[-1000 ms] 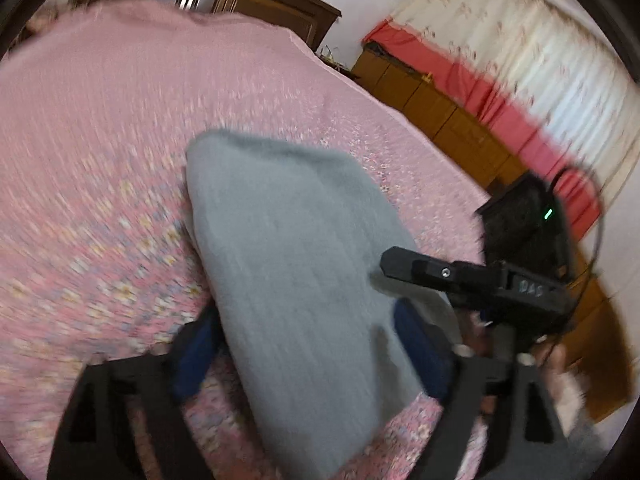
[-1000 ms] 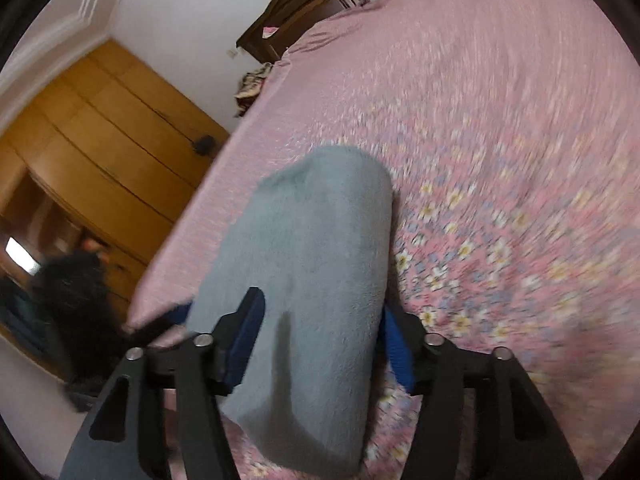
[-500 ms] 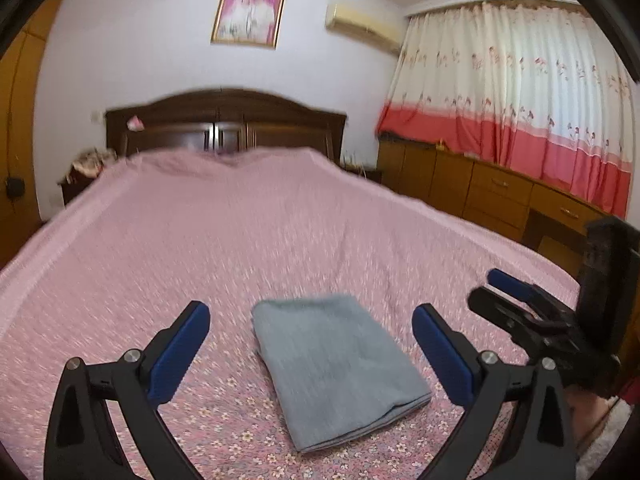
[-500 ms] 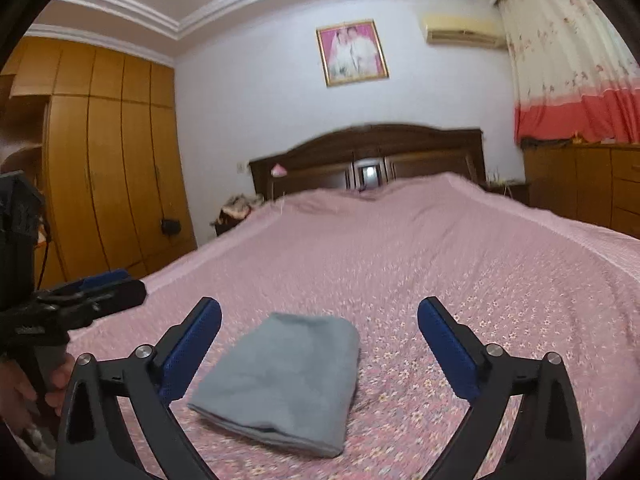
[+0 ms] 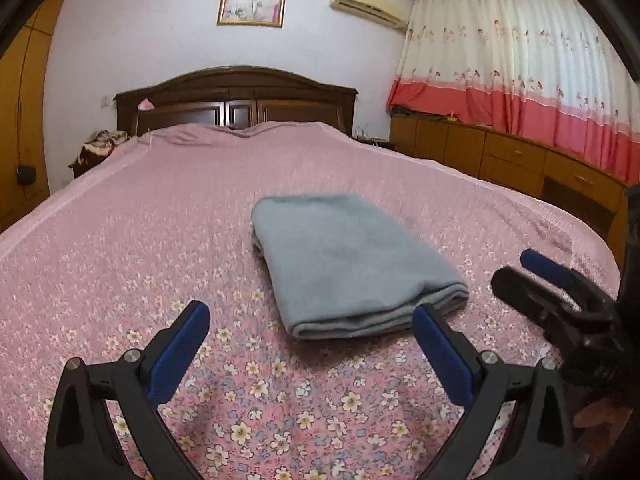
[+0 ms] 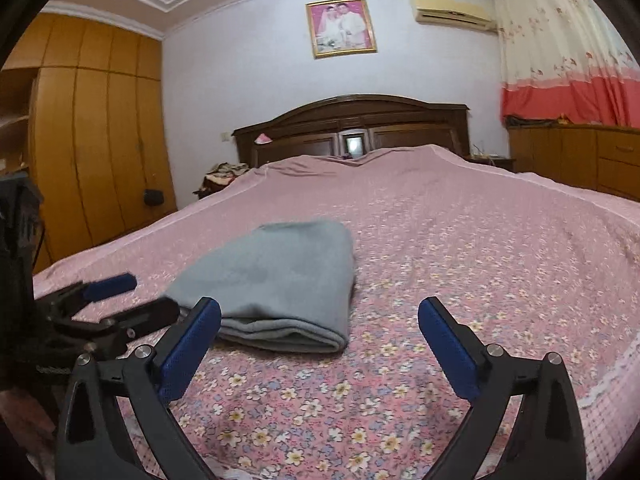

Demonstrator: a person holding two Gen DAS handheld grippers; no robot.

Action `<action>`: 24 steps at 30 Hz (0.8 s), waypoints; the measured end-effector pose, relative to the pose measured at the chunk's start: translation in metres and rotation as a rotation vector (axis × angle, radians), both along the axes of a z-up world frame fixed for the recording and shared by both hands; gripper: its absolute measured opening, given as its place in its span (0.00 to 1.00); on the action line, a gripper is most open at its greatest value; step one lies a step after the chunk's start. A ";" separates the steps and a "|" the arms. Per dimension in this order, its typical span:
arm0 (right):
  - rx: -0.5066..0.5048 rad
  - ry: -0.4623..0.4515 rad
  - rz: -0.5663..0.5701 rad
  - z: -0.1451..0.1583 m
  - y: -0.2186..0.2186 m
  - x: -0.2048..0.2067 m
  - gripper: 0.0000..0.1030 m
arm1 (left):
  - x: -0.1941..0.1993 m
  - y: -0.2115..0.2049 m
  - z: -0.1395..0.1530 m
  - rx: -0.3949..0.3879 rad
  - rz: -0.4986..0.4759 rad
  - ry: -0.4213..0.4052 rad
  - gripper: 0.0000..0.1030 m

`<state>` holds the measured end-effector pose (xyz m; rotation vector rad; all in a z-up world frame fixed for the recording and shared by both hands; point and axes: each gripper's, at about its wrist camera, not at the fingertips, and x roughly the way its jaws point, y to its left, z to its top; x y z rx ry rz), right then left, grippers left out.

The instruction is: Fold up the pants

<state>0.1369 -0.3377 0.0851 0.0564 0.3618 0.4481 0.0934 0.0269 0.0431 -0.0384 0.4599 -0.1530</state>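
The grey pants [image 5: 344,264] lie folded into a compact rectangle on the pink floral bedspread [image 5: 132,248]; they also show in the right wrist view [image 6: 276,276]. My left gripper [image 5: 312,332] is open and empty, just short of the pants' near edge. My right gripper [image 6: 320,332] is open and empty, just in front of and to the right of the pants. The right gripper shows at the right of the left wrist view [image 5: 536,276], and the left gripper at the left of the right wrist view [image 6: 120,296].
A dark wooden headboard [image 5: 236,96] stands at the far end of the bed. Wooden cabinets [image 5: 512,160] run under the red and white curtains on the right. A tall wooden wardrobe [image 6: 92,152] stands on the left.
Both grippers let go of the pants, opened wide and pulled back. The folded pants now rest flat on the bed.
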 end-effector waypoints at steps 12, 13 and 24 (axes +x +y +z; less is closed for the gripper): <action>-0.057 -0.020 -0.009 -0.005 0.014 -0.009 0.98 | -0.006 0.000 -0.007 -0.012 -0.003 -0.022 1.00; -0.056 -0.016 -0.009 -0.005 0.014 -0.008 0.98 | -0.006 0.000 -0.007 -0.014 -0.003 -0.022 1.00; -0.056 -0.009 -0.015 -0.005 0.013 -0.006 0.98 | -0.008 0.008 -0.003 -0.021 -0.005 -0.027 1.00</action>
